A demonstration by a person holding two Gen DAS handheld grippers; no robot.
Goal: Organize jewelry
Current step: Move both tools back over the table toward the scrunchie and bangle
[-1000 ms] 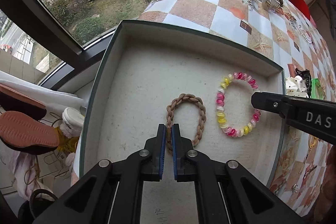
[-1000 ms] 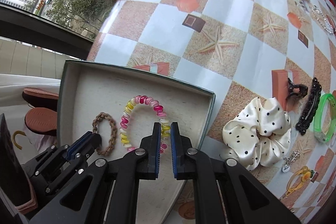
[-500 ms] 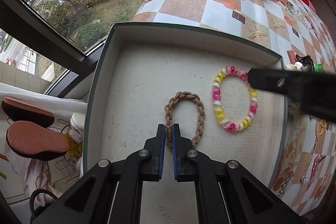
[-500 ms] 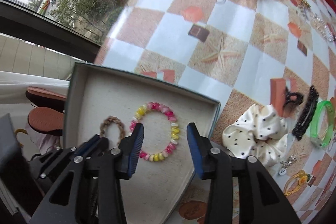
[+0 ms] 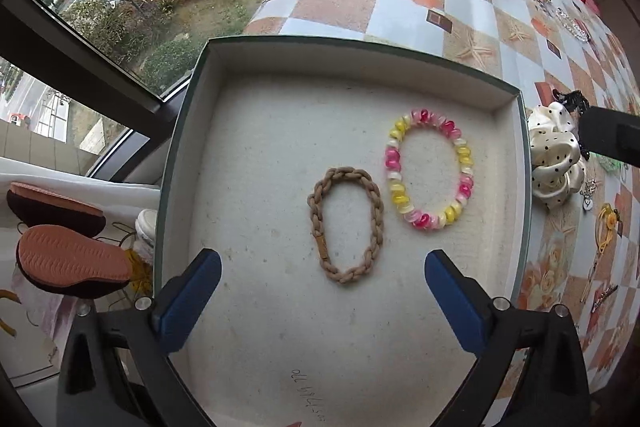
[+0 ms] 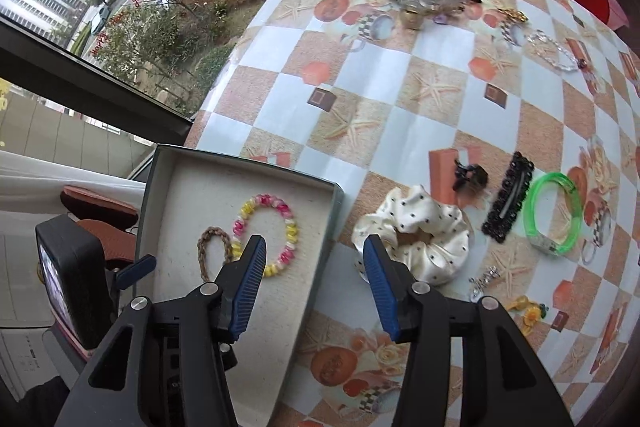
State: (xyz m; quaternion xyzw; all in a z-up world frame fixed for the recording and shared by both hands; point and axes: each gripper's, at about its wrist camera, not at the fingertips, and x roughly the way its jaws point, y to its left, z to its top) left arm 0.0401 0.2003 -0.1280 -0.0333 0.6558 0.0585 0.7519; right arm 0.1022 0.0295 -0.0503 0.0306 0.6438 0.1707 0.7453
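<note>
Checkered tablecloth [image 6: 420, 131] carries a shallow box [image 5: 360, 67] holding a braided brown bracelet [image 5: 346, 225] with a pink-and-yellow beaded bracelet [image 5: 428, 169] at its 2 o'clock. Both the left gripper [image 5: 322, 291] and right gripper [image 6: 314, 287] have just been opening and stand apart, empty (a polka-dot scrunchie [image 6: 416, 235] lies outside the box).

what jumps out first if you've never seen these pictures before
The eye lands on the pink and yellow bead bracelet lying flat in the shallow box, with the brown braided band just beside it, apart. Next comes the white polka-dot scrunchie on the checked tablecloth outside the box, close to a black clip and a neon green bangle. Both the left gripper and the right gripper stand open, holding nothing.
</note>
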